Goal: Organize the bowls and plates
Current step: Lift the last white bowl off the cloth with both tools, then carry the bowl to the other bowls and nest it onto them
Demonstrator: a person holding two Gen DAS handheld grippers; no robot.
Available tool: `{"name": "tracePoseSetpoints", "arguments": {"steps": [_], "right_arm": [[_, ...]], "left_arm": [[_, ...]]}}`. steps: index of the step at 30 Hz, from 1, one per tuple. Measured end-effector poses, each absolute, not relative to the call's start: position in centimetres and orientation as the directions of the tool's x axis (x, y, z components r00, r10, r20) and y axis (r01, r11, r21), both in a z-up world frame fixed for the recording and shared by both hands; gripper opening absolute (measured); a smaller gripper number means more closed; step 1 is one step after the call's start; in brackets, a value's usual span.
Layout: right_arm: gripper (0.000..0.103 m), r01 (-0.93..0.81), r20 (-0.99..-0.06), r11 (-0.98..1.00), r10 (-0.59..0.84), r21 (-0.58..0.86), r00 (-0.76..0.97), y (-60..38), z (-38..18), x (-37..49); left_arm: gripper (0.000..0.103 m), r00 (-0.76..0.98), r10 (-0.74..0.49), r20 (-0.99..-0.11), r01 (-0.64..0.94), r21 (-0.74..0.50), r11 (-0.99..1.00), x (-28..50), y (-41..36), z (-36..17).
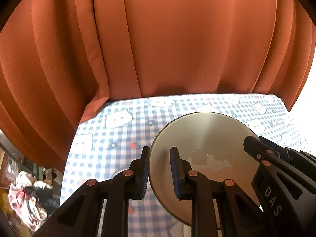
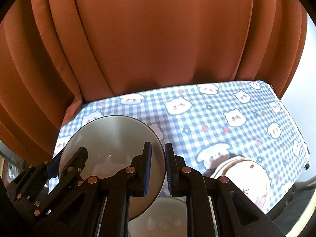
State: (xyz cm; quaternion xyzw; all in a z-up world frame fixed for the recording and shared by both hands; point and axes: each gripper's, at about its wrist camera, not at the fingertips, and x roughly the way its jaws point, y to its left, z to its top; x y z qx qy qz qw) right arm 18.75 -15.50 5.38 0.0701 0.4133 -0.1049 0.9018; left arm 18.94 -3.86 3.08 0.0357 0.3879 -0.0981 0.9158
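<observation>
My left gripper (image 1: pixel 159 169) fills the near edge of the left wrist view, black linkages with copper rivets and blue pads. Its jaws are clamped on the left rim of the grey bowl (image 1: pixel 205 138): one finger outside the wall, one inside. The bowl is tilted, its opening turned toward the camera, held above the checked tablecloth (image 1: pixel 122 138).

My right gripper (image 2: pixel 158 169) does the same on the opposite rim: left finger inside the bowl, right finger outside, jaws closed down to the thickness of the wall. In the left wrist view it enters from the right, marked "DAS", and crosses the bowl's right rim.

Bowl interior: pale glare patches near the bottom; I cannot tell whether anything is in it.

Right wrist view, near right: a white patterned plate (image 2: pixel 252 177) lies on the tablecloth, its near edge cut off by my right finger and the frame. Directly below the bowl, between the fingers, a pale rounded shape (image 2: pixel 158 217) shows; too hidden to identify.

Far side: orange curtain (image 1: pixel 177 39) hangs behind the table. Left wrist view, near left, below the table edge: a blurred heap of cloth (image 1: pixel 27 197).
</observation>
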Motion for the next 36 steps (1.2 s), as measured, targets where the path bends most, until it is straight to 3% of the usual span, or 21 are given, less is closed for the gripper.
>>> {"name": "tracePoseSetpoints", "arguments": {"steps": [20, 36], "right_arm": [[0.017, 0.118, -0.824, 0.992, -0.033, 0.041, 0.566, -19.7, -0.3, 11.0], [0.017, 0.059, -0.853, 0.997, 0.003, 0.039, 0.521, -19.5, -3.2, 11.1]], "left_arm": [[0.018, 0.615, -0.049, -0.787, 0.068, -0.009, 0.998, 10.5, -8.2, -2.5], [0.018, 0.573, 0.013, -0.82, -0.004, 0.013, 1.0, 10.5, -8.2, -5.1]]}}
